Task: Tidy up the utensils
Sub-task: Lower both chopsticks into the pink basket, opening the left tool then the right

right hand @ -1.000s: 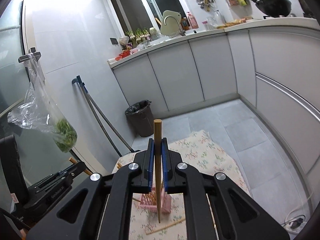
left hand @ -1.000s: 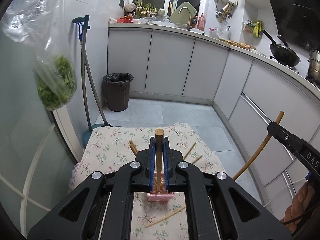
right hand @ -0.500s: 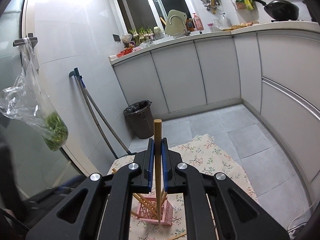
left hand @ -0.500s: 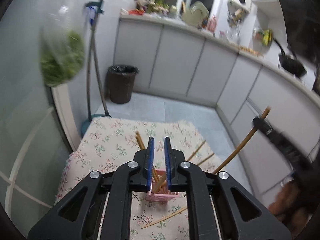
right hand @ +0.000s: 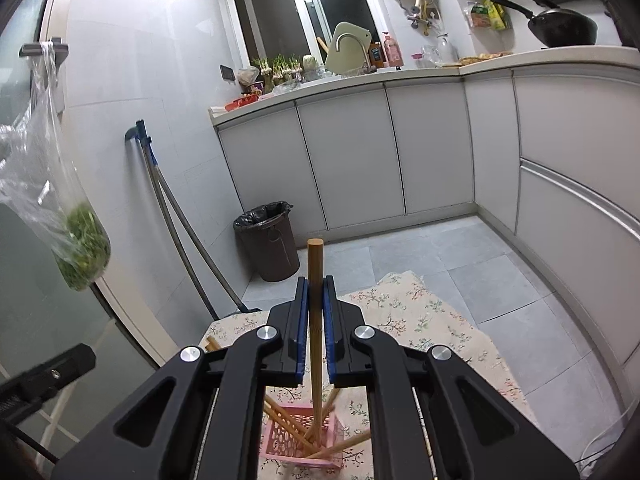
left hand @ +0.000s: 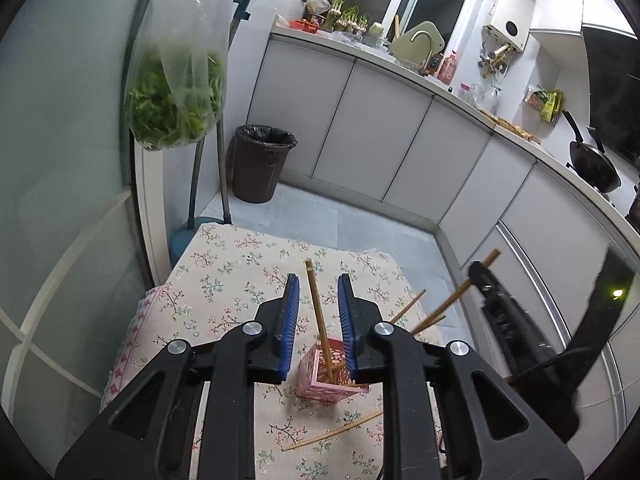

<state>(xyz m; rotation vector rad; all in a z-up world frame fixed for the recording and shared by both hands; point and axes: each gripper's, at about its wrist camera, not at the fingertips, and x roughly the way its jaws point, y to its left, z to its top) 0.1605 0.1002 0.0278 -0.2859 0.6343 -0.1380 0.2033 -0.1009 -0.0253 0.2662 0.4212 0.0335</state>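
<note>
Only the left wrist view is showing the loose chopstick [left hand: 332,428] lying on the bench [left hand: 224,280] nearest the camera. Beyond it the pink basket [left hand: 320,384] is standing mid-bench, holding several chopsticks. The left gripper [left hand: 318,308], angled down over it, is opening, one leaning stick [left hand: 318,312] standing free between its pads. The right gripper [right hand: 315,320], also tilted down, is clamping an upright chopstick [right hand: 315,300], its tip inside the basket [right hand: 288,436]. A bin [right hand: 268,244] is standing farther off.
</note>
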